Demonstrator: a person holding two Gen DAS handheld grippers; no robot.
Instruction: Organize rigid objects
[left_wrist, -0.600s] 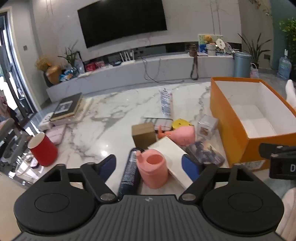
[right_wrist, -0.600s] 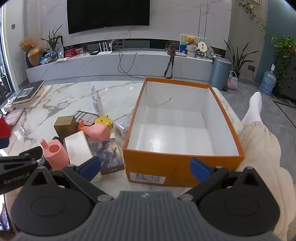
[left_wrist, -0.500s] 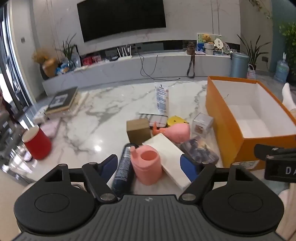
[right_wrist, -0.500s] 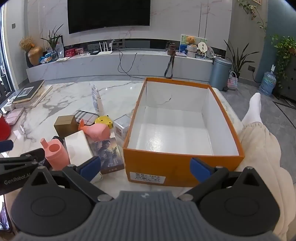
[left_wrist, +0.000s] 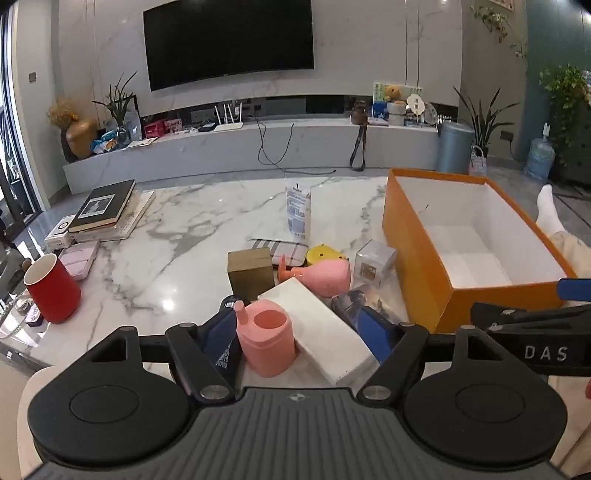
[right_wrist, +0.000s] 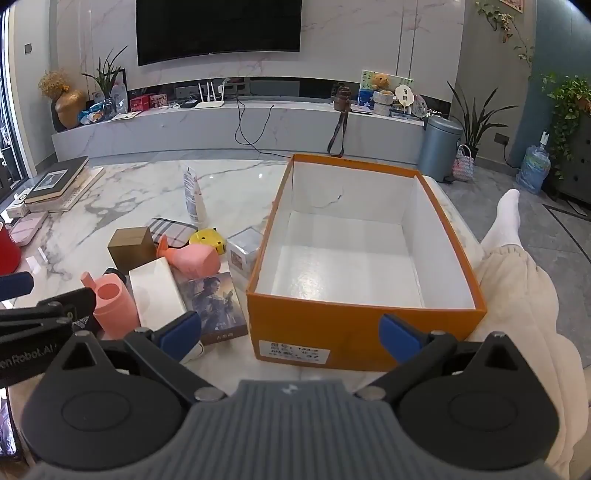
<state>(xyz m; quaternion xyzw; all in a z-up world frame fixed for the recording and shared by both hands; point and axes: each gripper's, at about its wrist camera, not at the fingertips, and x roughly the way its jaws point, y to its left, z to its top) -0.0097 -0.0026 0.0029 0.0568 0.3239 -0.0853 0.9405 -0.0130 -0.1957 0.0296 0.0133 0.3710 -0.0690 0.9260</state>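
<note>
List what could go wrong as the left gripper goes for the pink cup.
1. The pink cup stands tight between a dark bottle and a white box; the open left gripper spans all three, so closing may catch or shove a neighbour.
2. The cup is upright near the table edge; a nudge could tip it off.
3. The right gripper hovers close beside; the two could collide.
</note>
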